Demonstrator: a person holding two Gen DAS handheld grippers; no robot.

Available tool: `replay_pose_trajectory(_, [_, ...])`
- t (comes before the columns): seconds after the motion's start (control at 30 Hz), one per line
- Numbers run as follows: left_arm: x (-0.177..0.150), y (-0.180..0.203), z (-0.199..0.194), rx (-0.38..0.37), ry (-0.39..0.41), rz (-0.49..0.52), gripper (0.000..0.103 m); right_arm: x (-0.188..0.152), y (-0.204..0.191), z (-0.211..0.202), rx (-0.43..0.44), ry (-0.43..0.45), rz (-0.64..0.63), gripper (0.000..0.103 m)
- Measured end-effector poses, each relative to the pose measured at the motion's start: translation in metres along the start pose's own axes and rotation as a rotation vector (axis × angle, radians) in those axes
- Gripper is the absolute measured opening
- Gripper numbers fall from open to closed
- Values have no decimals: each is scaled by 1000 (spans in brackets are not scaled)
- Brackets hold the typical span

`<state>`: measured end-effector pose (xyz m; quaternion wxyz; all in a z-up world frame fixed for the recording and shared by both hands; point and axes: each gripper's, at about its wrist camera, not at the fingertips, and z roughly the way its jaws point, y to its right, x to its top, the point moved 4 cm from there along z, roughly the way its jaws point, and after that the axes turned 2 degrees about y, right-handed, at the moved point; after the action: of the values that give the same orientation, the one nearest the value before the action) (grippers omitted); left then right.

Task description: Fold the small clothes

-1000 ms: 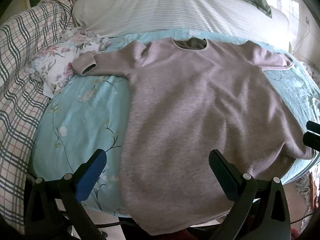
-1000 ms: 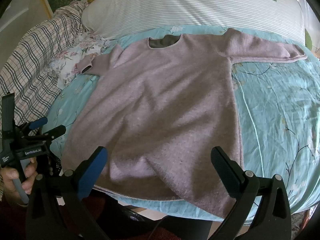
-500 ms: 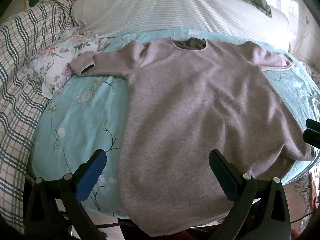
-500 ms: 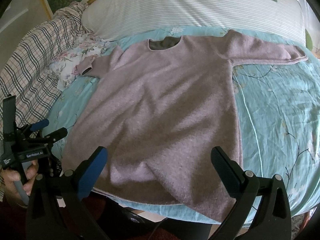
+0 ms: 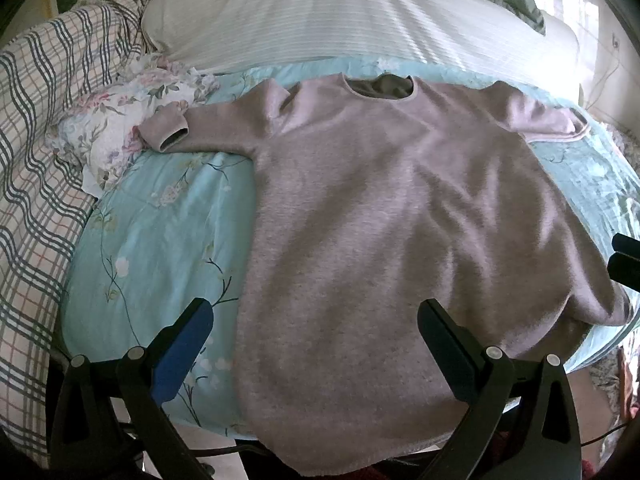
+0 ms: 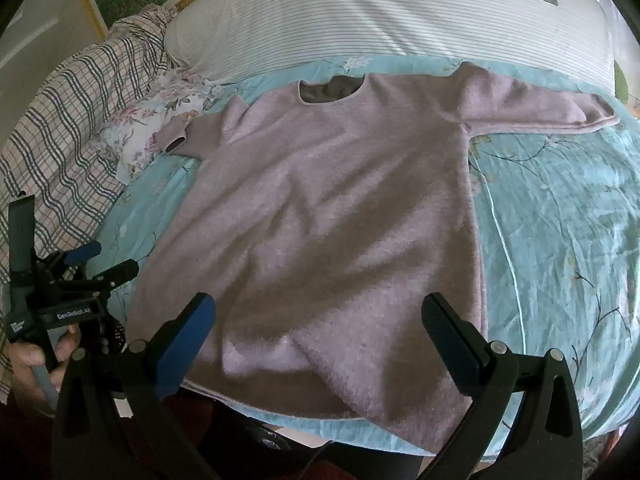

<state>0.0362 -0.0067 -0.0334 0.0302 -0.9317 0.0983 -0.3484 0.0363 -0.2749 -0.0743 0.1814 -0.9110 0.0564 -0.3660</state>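
Left tongs: jaws spread wide and holding nothing, low in the frame, hovering over the near hem.
Right tongs: likewise agape and empty, above the lower middle of the garment; the left tongs also show at the lower left of the right wrist view, gripped by a hand.
Sweater: a mauve knit, spread face-up on the bed, neckline toward the top of the frame, hem draping over the near edge at the bottom.
Sleeves: one reaches to the upper left, its cuff resting on a floral cloth; the other stretches to the upper right.
Handling: judged soft, limp and light, fuzzy enough not to slip; it should sag and stretch when lifted.
Where to hold: probably pinch a hem corner or a cuff, taking both layers at the edge.
Surroundings: striped pillow beyond, plaid blanket at left.
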Motion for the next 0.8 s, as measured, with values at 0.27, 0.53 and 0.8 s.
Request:
replay_pose_trajectory(0.27, [5,2,7,5,10,3,102,6,-4,2,1,-2,3,103])
replay_pose_trajectory(0.53, [11,4,23,-6,-22,-1,102,20,11,8,-1,16,16,103])
replay_pose_trajectory(0.8, [31,-5,53,26,-15,-29,102,41,73,13,-59,59,125,103])
